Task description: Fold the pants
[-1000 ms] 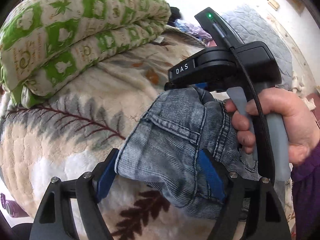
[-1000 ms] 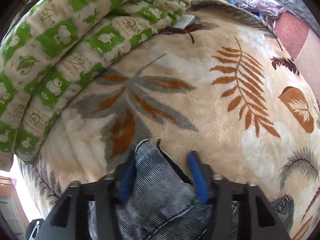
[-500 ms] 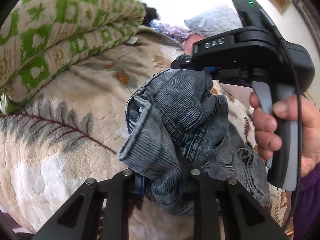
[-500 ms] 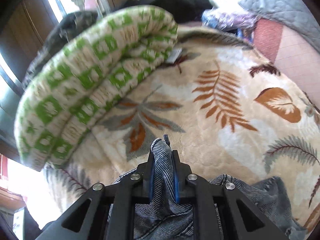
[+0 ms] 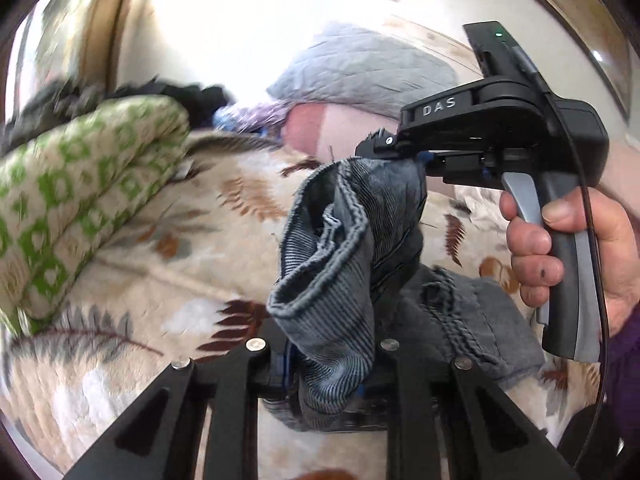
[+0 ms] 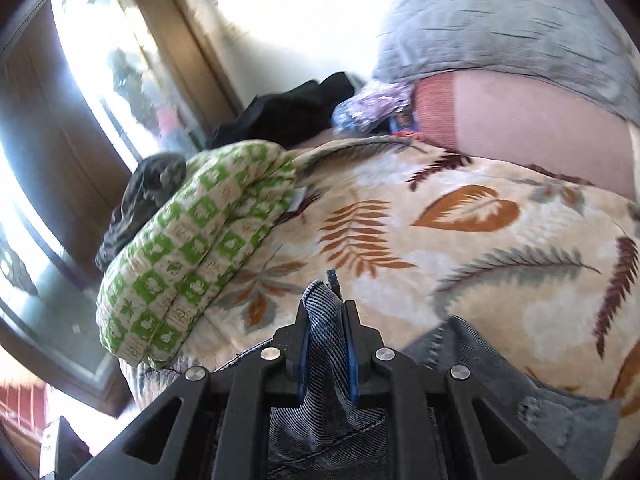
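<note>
The pants (image 5: 344,264) hang over the bed (image 5: 208,240), pinched between the jaws of the left gripper (image 5: 326,372) at 6 o'clock in the left view and of the right gripper (image 5: 404,152) at 1 o'clock. A folded quilt (image 5: 80,184) lies on the bed at 9 o'clock. Behind it, at 11 o'clock, sits a pile of clothes (image 5: 176,94). A pillow (image 5: 360,68) rests at 12 o'clock, behind the bed's far edge.

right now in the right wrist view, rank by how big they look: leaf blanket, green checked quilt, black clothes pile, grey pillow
1. leaf blanket, the widest area.
2. grey pillow and green checked quilt: similar, unsure, since the frame cuts the pillow.
3. black clothes pile, smallest, though farthest from the camera.
</note>
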